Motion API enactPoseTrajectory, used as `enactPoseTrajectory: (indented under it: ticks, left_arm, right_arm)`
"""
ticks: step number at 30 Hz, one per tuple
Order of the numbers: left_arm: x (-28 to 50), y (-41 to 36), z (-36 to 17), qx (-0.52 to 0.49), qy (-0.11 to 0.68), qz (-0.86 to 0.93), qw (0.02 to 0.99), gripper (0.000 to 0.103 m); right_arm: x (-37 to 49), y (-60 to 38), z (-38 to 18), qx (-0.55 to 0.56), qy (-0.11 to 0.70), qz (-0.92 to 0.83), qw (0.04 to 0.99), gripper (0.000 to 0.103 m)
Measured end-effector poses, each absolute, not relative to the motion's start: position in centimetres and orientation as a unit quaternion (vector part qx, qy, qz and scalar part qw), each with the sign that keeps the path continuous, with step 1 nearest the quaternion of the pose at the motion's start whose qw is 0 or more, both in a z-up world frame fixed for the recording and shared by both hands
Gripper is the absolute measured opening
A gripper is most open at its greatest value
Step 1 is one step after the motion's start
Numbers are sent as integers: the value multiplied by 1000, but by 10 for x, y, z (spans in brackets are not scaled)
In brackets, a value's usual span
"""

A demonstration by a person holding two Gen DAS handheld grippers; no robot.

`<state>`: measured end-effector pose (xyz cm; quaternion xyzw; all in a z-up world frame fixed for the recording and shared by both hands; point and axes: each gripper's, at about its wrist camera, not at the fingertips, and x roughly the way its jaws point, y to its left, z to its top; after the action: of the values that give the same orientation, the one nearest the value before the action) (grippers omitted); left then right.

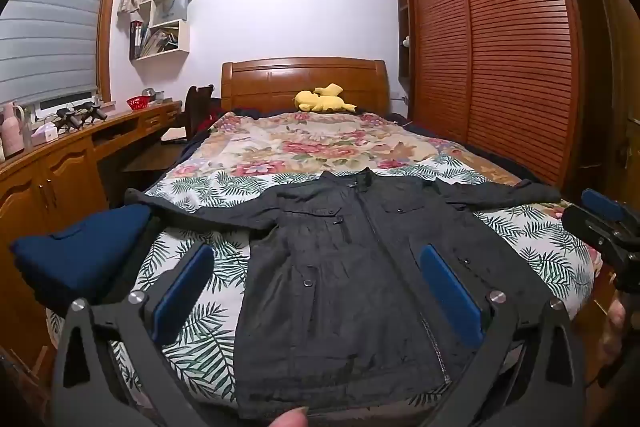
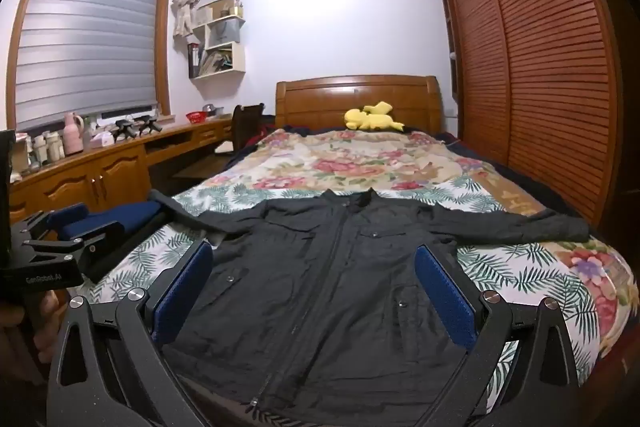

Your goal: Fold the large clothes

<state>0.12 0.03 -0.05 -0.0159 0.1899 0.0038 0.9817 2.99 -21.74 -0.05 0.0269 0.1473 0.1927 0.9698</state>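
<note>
A dark grey zip jacket (image 1: 360,267) (image 2: 340,287) lies flat, front up, on the near end of the bed, collar away from me and both sleeves spread out sideways. My left gripper (image 1: 316,275) hovers over the jacket's hem and left half, open wide, nothing between its blue pads (image 1: 184,291). My right gripper (image 2: 314,279) hangs above the jacket's middle, also open and holding nothing. Each gripper shows at the edge of the other's view: the right gripper (image 1: 608,227), the left gripper (image 2: 68,239).
A folded navy garment (image 1: 84,247) (image 2: 108,219) sits at the bed's near left corner. The floral bedspread (image 1: 312,143) runs back to a yellow plush toy (image 1: 324,99) by the headboard. A wooden desk (image 1: 60,163) lines the left, a slatted wardrobe (image 1: 512,47) the right.
</note>
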Motion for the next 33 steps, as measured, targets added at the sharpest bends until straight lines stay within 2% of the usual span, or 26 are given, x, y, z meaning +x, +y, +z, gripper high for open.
enactPoseTrajectory:
  ticks: [33]
  left_arm:
    - [-7,-2,8,-18,175,2,984,103]
  right_arm:
    - [19,-205,4,34,148,193,969,103]
